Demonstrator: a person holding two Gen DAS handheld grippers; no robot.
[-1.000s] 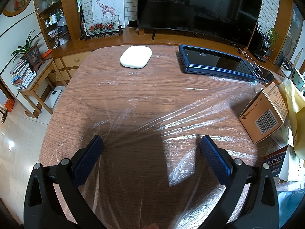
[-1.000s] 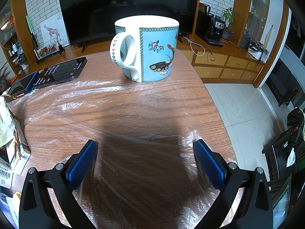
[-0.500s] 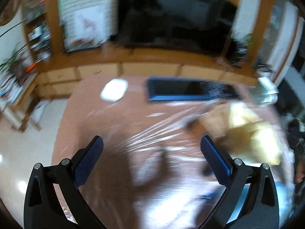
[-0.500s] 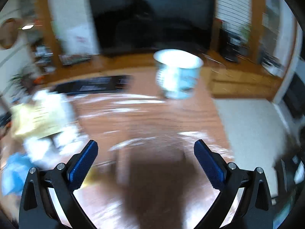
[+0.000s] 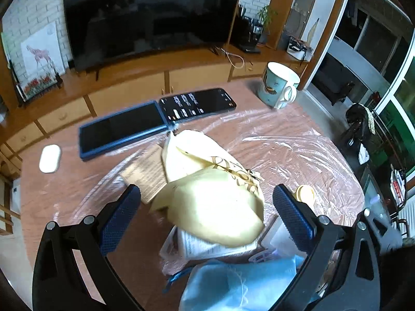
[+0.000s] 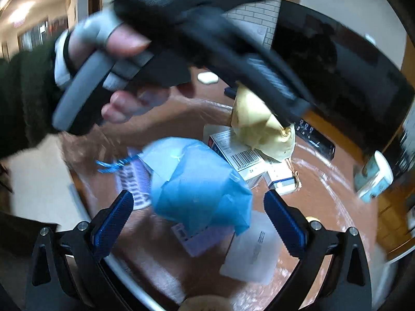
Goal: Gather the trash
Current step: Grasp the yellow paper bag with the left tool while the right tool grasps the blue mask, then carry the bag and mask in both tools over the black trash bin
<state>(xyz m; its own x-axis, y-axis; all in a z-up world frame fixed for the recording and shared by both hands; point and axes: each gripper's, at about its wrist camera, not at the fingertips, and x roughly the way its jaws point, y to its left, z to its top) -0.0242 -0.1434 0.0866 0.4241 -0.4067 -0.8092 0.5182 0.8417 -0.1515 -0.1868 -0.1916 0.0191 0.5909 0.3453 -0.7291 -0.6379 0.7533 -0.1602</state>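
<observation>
**Both tongs spread wide over the trash heap**

Your left tongs (image 5: 206,208) hang wide apart right over the pile, and there's nothing between the blue pads (image 5: 119,215). The landmark here is the cream paper bag (image 5: 215,194), crumpled and sitting on top of the heap in the middle of the counter (image 5: 64,191). Just beyond the bag on its left, a brown cardboard box (image 5: 146,173) pokes out from under it. On the near side of the bag, printed paper (image 5: 202,248) peeks out, then a blue tissue wad (image 5: 241,282) nearest your camera. A small yellow cap (image 5: 304,193) sits just right of the bag, beside your right-hand pad. Farther behind the bag lie the open blue tablet case (image 5: 124,129) and a white pebble-shaped gadget (image 5: 49,158) off to its left; the patterned mug (image 5: 280,85) stands well beyond the bag to the right. Clear plastic film (image 5: 298,153) covers the counter all around the heap.

Over to your right tongs (image 6: 198,219): jaws parted too, nothing clamped, poised above that same blue tissue wad (image 6: 199,184). Past it, a barcoded carton (image 6: 243,158) sits against the cream bag (image 6: 262,127). A white sachet (image 6: 251,254) and a lilac packet (image 6: 199,238) lie on the near side of the tissue. Your left hand (image 6: 114,59) on its handle crosses the top of this view, motion-blurred.
</observation>
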